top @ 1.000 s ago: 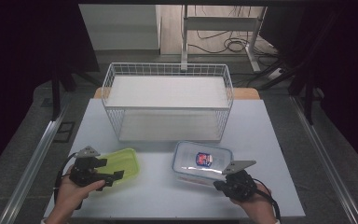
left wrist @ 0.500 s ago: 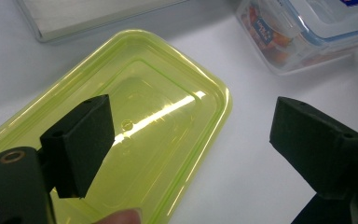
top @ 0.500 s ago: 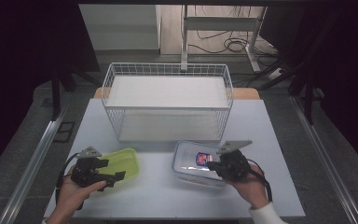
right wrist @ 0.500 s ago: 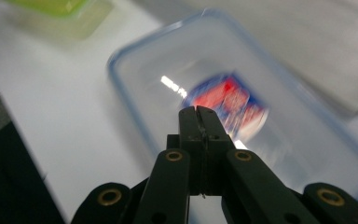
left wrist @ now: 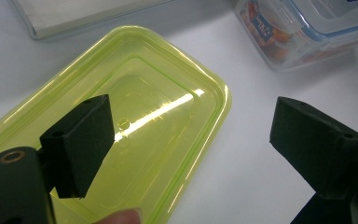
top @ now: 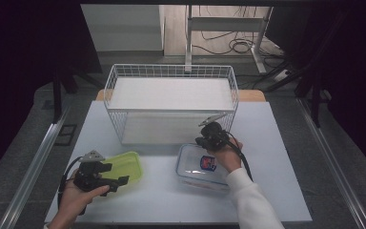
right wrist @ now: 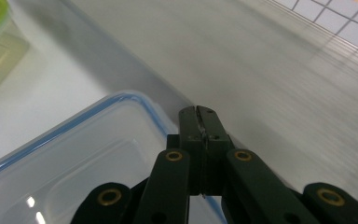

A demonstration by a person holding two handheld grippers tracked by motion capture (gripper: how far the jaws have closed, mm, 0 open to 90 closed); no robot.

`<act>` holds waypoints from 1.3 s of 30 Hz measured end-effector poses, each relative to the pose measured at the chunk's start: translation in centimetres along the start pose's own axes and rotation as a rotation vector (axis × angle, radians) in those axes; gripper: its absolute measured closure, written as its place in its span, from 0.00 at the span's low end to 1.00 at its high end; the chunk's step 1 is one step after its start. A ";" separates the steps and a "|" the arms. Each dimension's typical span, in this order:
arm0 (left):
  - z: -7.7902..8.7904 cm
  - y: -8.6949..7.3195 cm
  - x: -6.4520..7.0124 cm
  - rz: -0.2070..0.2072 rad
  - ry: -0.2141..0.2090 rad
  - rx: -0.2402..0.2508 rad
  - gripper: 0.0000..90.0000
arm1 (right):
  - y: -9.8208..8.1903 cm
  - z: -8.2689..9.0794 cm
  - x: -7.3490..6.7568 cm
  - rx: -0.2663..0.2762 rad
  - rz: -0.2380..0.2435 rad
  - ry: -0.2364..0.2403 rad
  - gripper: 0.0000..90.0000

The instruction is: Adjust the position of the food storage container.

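in the high view a white wire basket [top: 170,106] with a pale flat liner stood at twelve o'clock on the white table [top: 281,162]. at about seven o'clock of the basket lay a translucent lime-green rectangular plastic lid [top: 123,166], flat on the table. the left gripper [top: 106,173] sat in the person's left hand [top: 74,199], just at the lid's near edge, its jaws pointing toward three o'clock and standing apart. at five o'clock of the basket rested a clear rectangular plastic container with a blue-edged lid [top: 195,167]; a red and blue label showed on it, its writing too small to read. the right gripper [top: 206,135] hovered over the container's far edge, at its twelve o'clock, close to the basket's front wall, held by the right hand [top: 226,156] in a white sleeve.

in the left gripper view the two black jaws stood wide open with nothing pressed between them. the lime-green lid [left wrist: 135,135] lay under the left jaw, reaching from nine o'clock toward the middle; a fingertip showed at six o'clock. the clear container [left wrist: 303,32] sat at one o'clock, well apart from the lid, with a colourful label on its side whose print i could not make out.

in the right gripper view the jaws were pressed together, holding nothing. the container's blue-edged lid [right wrist: 74,158] filled seven o'clock below them, and the basket's blurred pale liner [right wrist: 242,60] stretched across twelve to three o'clock.
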State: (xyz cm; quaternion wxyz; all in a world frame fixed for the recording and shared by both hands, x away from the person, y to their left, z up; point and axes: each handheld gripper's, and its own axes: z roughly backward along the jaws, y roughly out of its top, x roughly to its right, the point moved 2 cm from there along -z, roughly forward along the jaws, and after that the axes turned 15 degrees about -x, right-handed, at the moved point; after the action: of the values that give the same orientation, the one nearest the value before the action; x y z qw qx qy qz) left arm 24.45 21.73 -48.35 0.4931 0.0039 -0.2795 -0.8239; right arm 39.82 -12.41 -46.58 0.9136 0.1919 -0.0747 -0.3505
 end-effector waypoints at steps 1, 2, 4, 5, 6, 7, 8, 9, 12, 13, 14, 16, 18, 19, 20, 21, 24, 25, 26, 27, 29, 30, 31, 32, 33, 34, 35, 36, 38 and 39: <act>0.0 0.0 0.0 0.000 0.000 0.000 0.15 | 0.0 0.0 0.0 0.000 0.000 0.000 0.99; -0.1 0.0 0.0 -0.001 0.002 -0.001 0.15 | 0.5 -0.6 0.2 -0.014 0.012 0.000 0.99; -0.1 0.0 0.0 -0.002 0.002 -0.002 0.15 | 0.6 -0.8 0.2 -0.019 0.019 -0.001 0.99; -0.1 0.0 0.0 -0.002 0.003 -0.004 0.15 | 0.8 -1.0 0.3 -0.025 0.021 0.002 0.99; -0.1 0.0 0.0 -0.003 0.003 -0.004 0.15 | 0.9 -1.5 0.3 -0.040 0.033 0.003 0.99; -0.1 0.0 0.0 -0.003 0.002 -0.003 0.15 | 1.0 -1.5 0.2 -0.039 0.034 0.001 0.99; -0.1 0.0 0.0 0.000 0.002 -0.002 0.15 | 1.0 -1.5 0.2 -0.039 0.035 0.002 0.99; -0.1 0.0 0.0 0.000 0.002 -0.002 0.15 | 1.0 -1.5 0.2 -0.040 0.036 0.004 0.99; -0.1 0.0 -0.1 -0.001 0.004 -0.004 0.15 | 0.9 -1.4 0.1 -0.037 0.053 0.013 0.99; -0.2 0.0 -0.1 -0.001 0.003 -0.004 0.15 | 0.9 -1.4 -0.1 -0.041 0.053 0.017 0.99; -0.2 0.0 0.0 0.002 0.003 -0.005 0.15 | 0.9 -1.4 -0.2 -0.043 0.054 0.016 0.99; -0.2 0.0 0.0 -0.001 0.003 -0.005 0.15 | 0.9 -1.4 -0.6 -0.045 0.062 0.022 0.99; -0.2 0.0 0.0 -0.004 0.003 -0.006 0.15 | 0.8 -1.4 -0.9 -0.048 0.071 0.029 0.99; -0.2 0.0 0.1 -0.004 0.003 -0.007 0.15 | 0.8 -1.4 -1.1 -0.049 0.077 0.032 0.99; -0.2 0.0 0.1 -0.004 0.003 -0.007 0.15 | 0.8 -1.4 -1.1 -0.049 0.077 0.032 0.99; -0.2 0.0 0.1 -0.004 0.003 -0.006 0.15 | 0.6 -1.3 -1.6 -0.045 0.085 0.035 0.99; -0.2 0.0 0.1 -0.003 0.002 -0.008 0.15 | 0.3 -1.3 -2.0 -0.038 0.089 0.042 1.00; -0.3 0.0 0.1 -0.005 0.003 -0.010 0.15 | 0.2 -1.3 -2.1 -0.034 0.092 0.043 1.00; -0.3 0.0 0.2 -0.005 0.003 -0.010 0.15 | 0.1 -1.2 -2.2 -0.033 0.092 0.045 1.00; -0.3 0.0 0.2 -0.005 0.002 -0.009 0.15 | 0.0 -1.2 -2.3 -0.031 0.090 0.047 0.99; -0.3 0.0 0.3 -0.005 0.003 -0.009 0.15 | 0.0 -1.2 -2.3 -0.031 0.095 0.046 0.99; -0.3 0.0 0.3 -0.005 0.003 -0.007 0.15 | 0.0 -1.2 -2.4 -0.032 0.094 0.044 0.99; -0.3 0.0 0.3 -0.005 0.002 -0.007 0.15 | 0.0 -1.1 -2.4 -0.032 0.095 0.044 0.99; -0.3 0.0 0.3 -0.005 0.001 -0.007 0.15 | 0.0 -1.0 -2.4 -0.031 0.096 0.046 0.99; -0.3 0.0 0.3 -0.004 0.001 -0.006 0.15 | -0.1 -0.7 -2.4 -0.020 0.093 0.045 0.99; -0.3 0.0 0.3 -0.004 0.001 -0.006 0.15 | -0.2 -0.3 -2.4 -0.003 0.088 0.043 0.99; -0.3 0.0 0.3 -0.002 0.001 -0.005 0.15 | -0.5 0.5 -2.4 0.017 0.082 0.043 0.99; -0.3 0.0 0.2 -0.001 0.002 -0.004 0.15 | -0.9 1.2 -2.4 0.038 0.081 0.043 0.99; -0.4 0.0 0.3 0.001 0.001 -0.003 0.15 | -1.8 2.5 -2.3 0.066 0.065 0.041 0.99; -0.5 0.1 0.4 0.007 -0.003 -0.001 0.15 | -2.5 3.2 -2.2 0.077 0.055 0.038 0.99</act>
State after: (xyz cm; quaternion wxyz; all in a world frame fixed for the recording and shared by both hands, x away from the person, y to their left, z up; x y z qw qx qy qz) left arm 24.45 21.16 -48.59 0.4956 0.0015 -0.2800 -0.8222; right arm 35.75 -13.57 -44.72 0.9162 0.2313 -0.0759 -0.3183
